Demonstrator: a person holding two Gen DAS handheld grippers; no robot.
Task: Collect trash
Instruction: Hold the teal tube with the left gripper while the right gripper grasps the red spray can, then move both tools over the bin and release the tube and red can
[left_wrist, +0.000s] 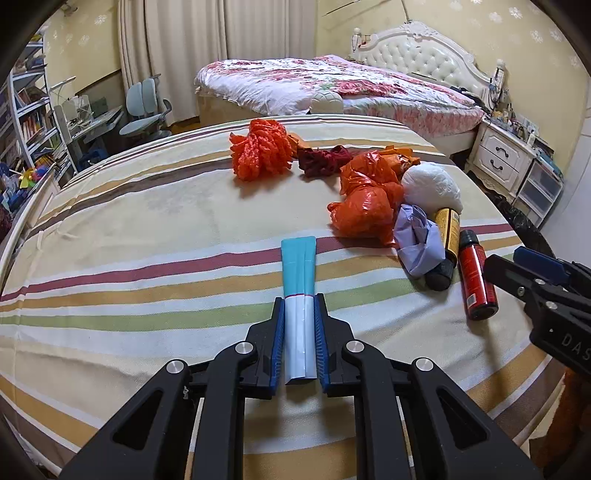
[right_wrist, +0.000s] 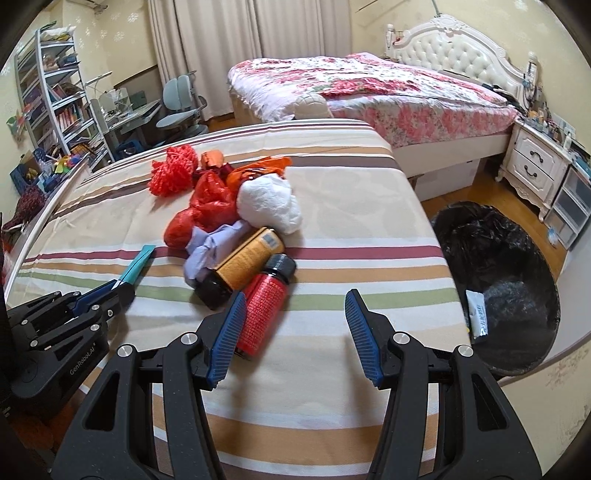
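Partly hidden between the pinching jaws of the left gripper (left_wrist: 299, 306) is one flat teal-and-white tube (left_wrist: 298, 266), its far end lying on the striped cloth of the worktop (left_wrist: 147, 229). The right gripper (right_wrist: 295, 299) is held with jaws spread and nothing between them, beside one red bottle (right_wrist: 264, 306). One yellow-labelled bottle (right_wrist: 251, 258) is half covered by crumpled lilac paper (right_wrist: 207, 251). What lies inside the black-lined bin (right_wrist: 495, 258) is hard to make out.
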